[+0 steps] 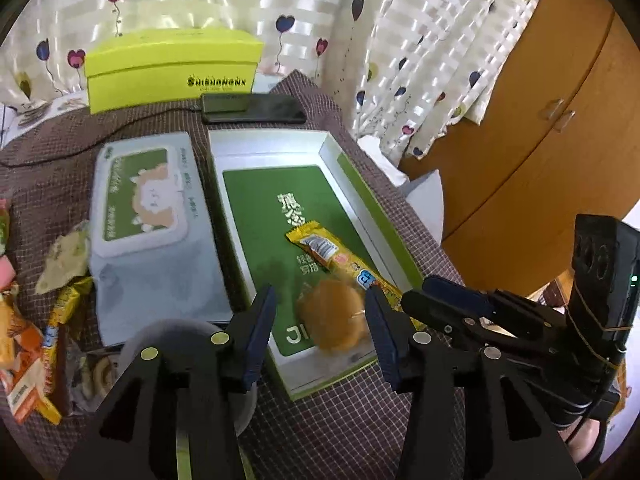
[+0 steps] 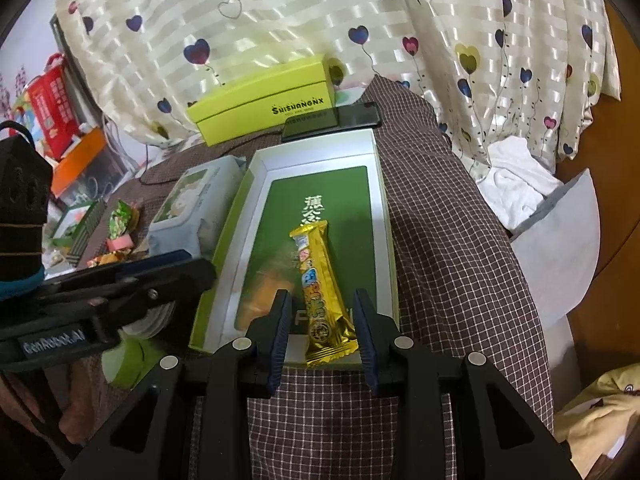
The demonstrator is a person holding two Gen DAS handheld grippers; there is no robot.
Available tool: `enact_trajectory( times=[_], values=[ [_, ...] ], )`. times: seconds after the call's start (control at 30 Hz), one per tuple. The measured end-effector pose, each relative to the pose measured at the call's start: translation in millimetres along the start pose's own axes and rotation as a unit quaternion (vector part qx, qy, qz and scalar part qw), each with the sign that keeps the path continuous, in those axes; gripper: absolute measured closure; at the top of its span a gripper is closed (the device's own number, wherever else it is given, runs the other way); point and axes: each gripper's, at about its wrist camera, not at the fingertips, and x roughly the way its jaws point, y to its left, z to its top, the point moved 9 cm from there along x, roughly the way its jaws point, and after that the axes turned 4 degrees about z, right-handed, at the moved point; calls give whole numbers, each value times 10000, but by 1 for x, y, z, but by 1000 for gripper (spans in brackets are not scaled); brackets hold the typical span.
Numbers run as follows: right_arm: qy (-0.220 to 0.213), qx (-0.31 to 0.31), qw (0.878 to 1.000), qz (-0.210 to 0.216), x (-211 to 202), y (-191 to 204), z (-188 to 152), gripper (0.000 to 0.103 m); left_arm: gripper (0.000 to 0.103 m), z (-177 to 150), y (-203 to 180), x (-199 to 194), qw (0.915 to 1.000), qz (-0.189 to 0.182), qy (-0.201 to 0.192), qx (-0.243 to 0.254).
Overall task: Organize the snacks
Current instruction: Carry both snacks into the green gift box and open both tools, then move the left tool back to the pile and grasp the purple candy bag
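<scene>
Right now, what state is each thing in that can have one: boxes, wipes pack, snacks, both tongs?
Open gift box: lid off, holding two snacks.
Gold snack bar: sealed, lying in the box.
Round cake: lying in the box, blurred.
Lime green box: lid on.
Wet wipes pack: flap closed.
Phone: screen dark.
Left tongs: open, empty.
Right tongs: open around the bar's near end.
</scene>
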Motion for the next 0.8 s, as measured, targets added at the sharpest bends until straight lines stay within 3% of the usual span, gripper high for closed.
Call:
enact_trajectory(
  times=[0.1,0.8],
  values=[
    [-63,-97,9999,28,-6,6,0,67,55,4,2,-17,9998,1,-175,-7],
    [-83,-636,9978,142,-50,68,-19,66,56,-31,65,-101,9952,594,-701,-338]
  ],
)
